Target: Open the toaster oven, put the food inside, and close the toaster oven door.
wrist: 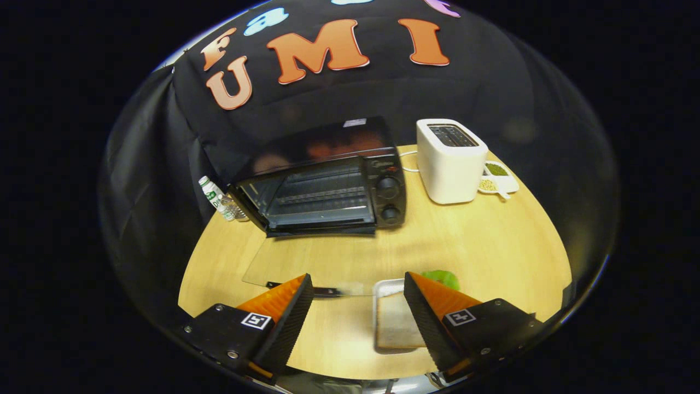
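The black toaster oven [328, 186] stands at the back of the round wooden table [492, 246], well beyond the fingers. Its glass door [306, 262] is folded down flat toward me, with the dark handle [328, 291] lying just ahead of the left finger. The wire rack inside [322, 196] is exposed. A slice of toast [395, 324] lies on a small white tray [383, 285] by the inner side of the right finger, which covers part of it. A green leaf [444, 278] peeks out just beyond that finger. My gripper [356, 275] is open above the table, holding nothing.
A white pop-up toaster [451, 161] stands right of the oven, with a small white dish of green and beige bits [495, 178] beside it. A small bottle [212, 196] and a clear glass [235, 209] stand at the oven's left corner.
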`<move>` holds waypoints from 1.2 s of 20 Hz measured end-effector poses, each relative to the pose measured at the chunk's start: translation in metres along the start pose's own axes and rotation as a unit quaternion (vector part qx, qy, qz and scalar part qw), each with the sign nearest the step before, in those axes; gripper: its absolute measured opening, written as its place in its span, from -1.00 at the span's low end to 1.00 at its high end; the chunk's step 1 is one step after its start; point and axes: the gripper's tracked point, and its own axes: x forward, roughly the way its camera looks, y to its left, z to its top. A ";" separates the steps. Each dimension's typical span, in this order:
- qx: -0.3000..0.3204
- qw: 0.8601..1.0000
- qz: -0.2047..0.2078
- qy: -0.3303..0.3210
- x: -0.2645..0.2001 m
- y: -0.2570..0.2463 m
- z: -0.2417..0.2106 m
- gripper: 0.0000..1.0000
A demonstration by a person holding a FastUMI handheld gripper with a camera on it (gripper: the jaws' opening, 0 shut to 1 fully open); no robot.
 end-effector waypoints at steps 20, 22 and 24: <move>0.056 0.948 0.143 0.278 0.029 -0.063 -0.080 0.66; 0.042 0.947 0.141 0.286 0.033 -0.063 -0.084 0.36; 0.060 0.945 0.141 0.290 0.031 -0.061 -0.081 -0.01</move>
